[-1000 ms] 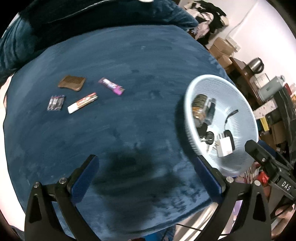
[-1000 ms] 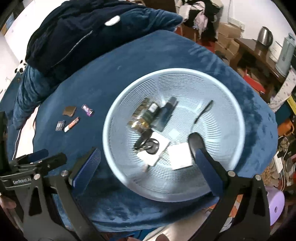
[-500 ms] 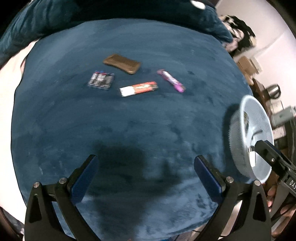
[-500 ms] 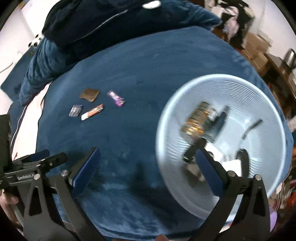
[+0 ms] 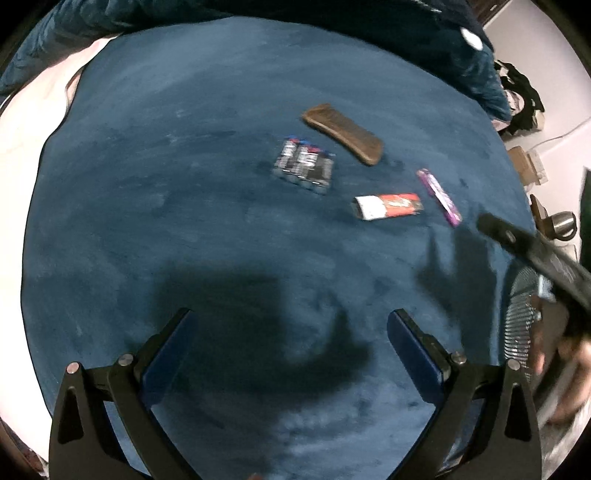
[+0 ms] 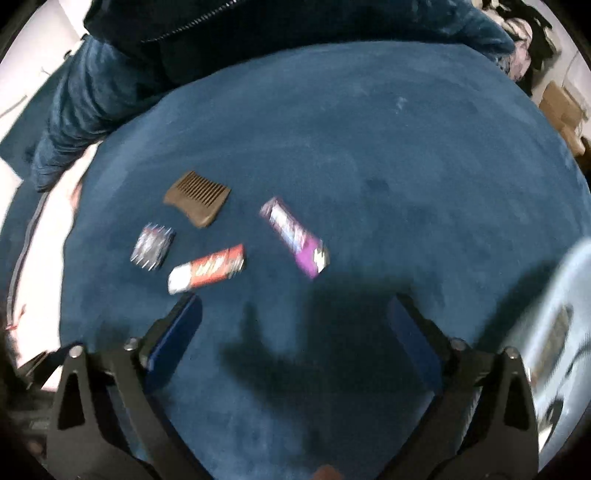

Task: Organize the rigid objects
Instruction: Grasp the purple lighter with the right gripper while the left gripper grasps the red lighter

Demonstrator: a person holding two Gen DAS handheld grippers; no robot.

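Several small objects lie on the blue blanket point(image 5: 184, 221): a brown wooden comb point(image 5: 341, 133) point(image 6: 197, 197), a pack of batteries point(image 5: 304, 166) point(image 6: 152, 246), a red and white tube point(image 5: 388, 206) point(image 6: 207, 269) and a purple bar point(image 5: 439, 197) point(image 6: 295, 236). My left gripper point(image 5: 290, 332) is open and empty, nearer than all of them. My right gripper point(image 6: 293, 321) is open and empty, just short of the tube and the purple bar. Its body point(image 5: 535, 254) shows at the right of the left wrist view.
A pale mesh basket point(image 6: 565, 317) point(image 5: 521, 321) holding items stands at the right edge. Dark clothing point(image 6: 258, 29) is heaped at the far side. Boxes point(image 5: 528, 166) and a kettle point(image 5: 561, 223) stand beyond the bed at right.
Both grippers have swung left, away from the basket and toward the loose objects. The basket slid from centre to the right edge of the right wrist view. Both stayed open.
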